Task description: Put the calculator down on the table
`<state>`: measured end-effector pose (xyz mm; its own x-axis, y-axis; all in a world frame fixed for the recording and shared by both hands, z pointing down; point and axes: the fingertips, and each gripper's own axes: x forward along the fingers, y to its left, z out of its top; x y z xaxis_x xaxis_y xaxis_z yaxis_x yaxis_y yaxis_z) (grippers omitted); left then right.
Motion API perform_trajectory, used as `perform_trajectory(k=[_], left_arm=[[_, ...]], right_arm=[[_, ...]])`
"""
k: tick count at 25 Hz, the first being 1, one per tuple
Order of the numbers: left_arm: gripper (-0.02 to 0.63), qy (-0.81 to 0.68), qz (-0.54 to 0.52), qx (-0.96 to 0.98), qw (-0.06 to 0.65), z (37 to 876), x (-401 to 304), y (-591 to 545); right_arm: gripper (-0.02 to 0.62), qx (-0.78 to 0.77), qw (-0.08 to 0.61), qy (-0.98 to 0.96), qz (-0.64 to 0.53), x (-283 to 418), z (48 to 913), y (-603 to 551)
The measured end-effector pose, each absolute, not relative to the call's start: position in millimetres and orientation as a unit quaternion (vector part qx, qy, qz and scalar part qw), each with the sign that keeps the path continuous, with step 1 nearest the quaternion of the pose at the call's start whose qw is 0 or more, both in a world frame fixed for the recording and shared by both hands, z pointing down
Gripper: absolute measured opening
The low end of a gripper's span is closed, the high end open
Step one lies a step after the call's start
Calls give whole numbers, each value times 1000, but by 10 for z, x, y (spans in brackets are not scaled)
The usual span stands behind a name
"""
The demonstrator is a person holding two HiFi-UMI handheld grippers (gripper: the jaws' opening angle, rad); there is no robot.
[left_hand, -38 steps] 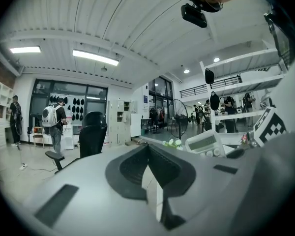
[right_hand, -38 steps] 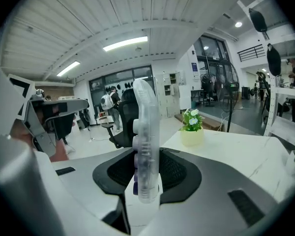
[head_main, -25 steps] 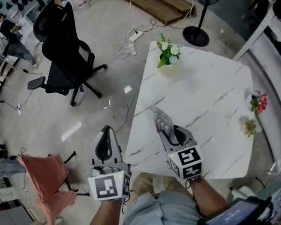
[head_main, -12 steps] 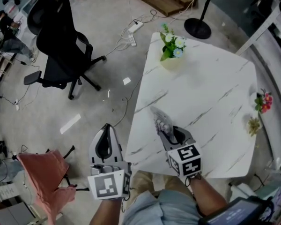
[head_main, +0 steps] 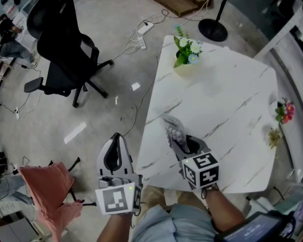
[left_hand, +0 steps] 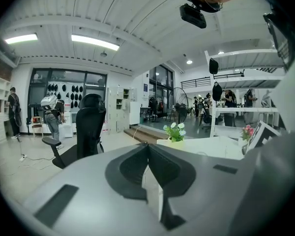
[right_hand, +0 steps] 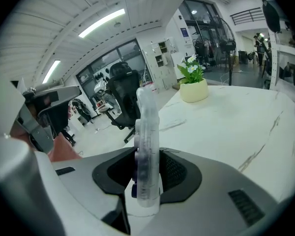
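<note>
The calculator [head_main: 171,129] is a pale translucent slab with purple keys. It stands on edge between the jaws of my right gripper [head_main: 179,141], which is shut on its lower end. It hangs over the near left part of the white marble table [head_main: 217,105]. In the right gripper view the calculator [right_hand: 146,127] rises straight up out of the right gripper [right_hand: 147,173], with the table [right_hand: 226,117] beyond. My left gripper [head_main: 116,136] is shut and holds nothing. It hovers over the floor just left of the table's edge. In its own view the left gripper [left_hand: 148,146] points at the room.
A yellow pot of flowers [head_main: 184,63] stands at the table's far left corner. Pink flowers [head_main: 282,110] and a small plant [head_main: 271,135] sit at its right edge. On the floor are a black office chair [head_main: 65,49], a fan stand [head_main: 214,32], cables [head_main: 141,39] and a pink cloth [head_main: 50,190].
The right gripper has sunk a little toward the table with the calculator still in it. The left gripper has hardly shifted.
</note>
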<state>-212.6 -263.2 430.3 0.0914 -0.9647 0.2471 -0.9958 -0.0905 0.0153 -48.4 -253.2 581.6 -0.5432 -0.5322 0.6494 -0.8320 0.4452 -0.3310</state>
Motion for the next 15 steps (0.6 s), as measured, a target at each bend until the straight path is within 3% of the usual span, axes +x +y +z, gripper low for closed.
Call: perform_trajectory(k=[15], left_arm=[[8, -674, 80, 728, 98, 4268, -2285, -2828]], right_arm=[[150, 426, 230, -791, 374, -489, 5944, -2751]])
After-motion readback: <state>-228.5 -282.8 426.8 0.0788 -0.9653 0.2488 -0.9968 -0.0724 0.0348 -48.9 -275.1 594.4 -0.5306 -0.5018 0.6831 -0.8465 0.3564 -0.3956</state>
